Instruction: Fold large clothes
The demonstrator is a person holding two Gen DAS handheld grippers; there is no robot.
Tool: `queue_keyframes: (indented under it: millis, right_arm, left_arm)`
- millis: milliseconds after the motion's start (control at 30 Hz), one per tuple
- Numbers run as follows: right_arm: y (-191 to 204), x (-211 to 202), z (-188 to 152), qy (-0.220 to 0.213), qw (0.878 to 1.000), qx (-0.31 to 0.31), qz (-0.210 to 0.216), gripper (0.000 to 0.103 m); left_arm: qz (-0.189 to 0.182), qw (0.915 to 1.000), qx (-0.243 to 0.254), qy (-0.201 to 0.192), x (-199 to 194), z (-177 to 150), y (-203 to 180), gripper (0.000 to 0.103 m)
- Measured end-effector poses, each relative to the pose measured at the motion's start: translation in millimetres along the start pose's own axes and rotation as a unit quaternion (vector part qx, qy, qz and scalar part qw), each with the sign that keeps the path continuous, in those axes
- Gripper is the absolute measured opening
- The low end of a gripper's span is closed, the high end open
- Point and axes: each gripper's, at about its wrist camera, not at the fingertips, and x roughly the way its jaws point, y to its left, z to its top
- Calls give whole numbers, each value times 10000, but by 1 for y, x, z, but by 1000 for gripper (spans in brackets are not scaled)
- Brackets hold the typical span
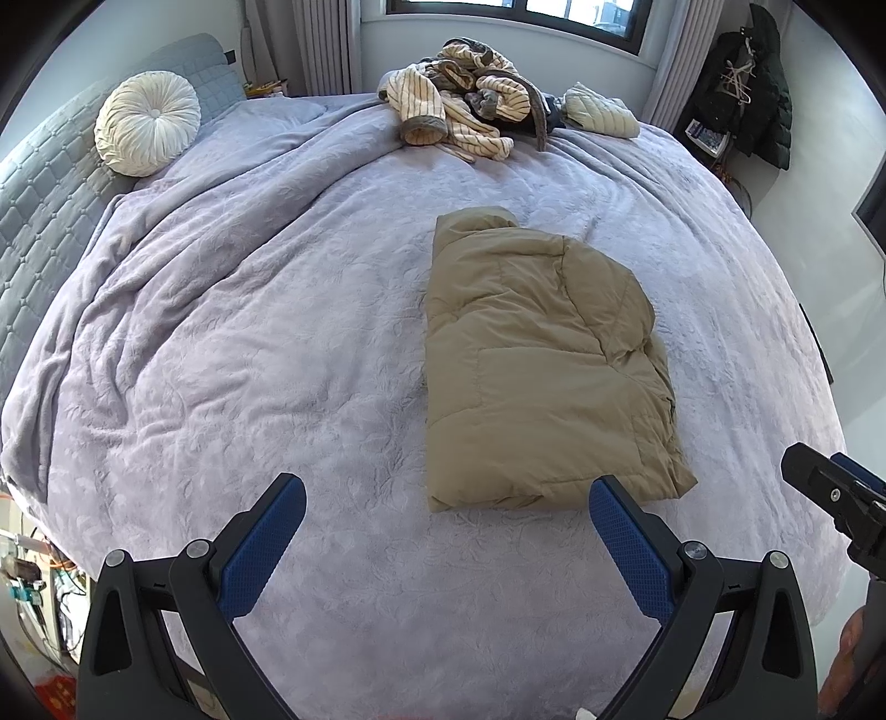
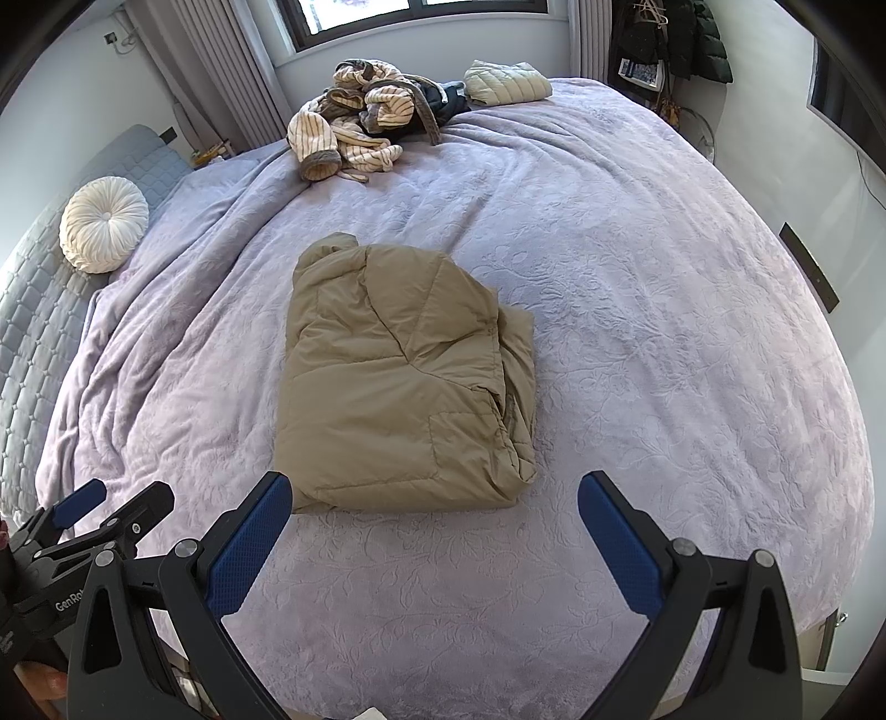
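From my left wrist view, the right gripper (image 1: 830,487) is cut off by the picture's right edge, so I cannot tell how its jaws stand. A dark garment (image 2: 448,99) at the bed's far edge lies mostly buried under the striped clothes (image 2: 354,122). The window (image 1: 526,16) is cropped at the top.

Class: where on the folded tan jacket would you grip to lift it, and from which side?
Probably the near hem of the tan jacket, approached from the bed's near edge: its layers stack there, closest to both open tools, left tool and right tool.
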Motion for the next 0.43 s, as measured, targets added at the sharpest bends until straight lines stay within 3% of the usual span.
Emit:
queue_keyframes:
  millis: [433]
  right_arm:
    - [6, 3, 0, 50, 10000, -29, 30, 103]
  left_arm:
    - [-86, 10000, 42, -12, 4, 10, 3, 103]
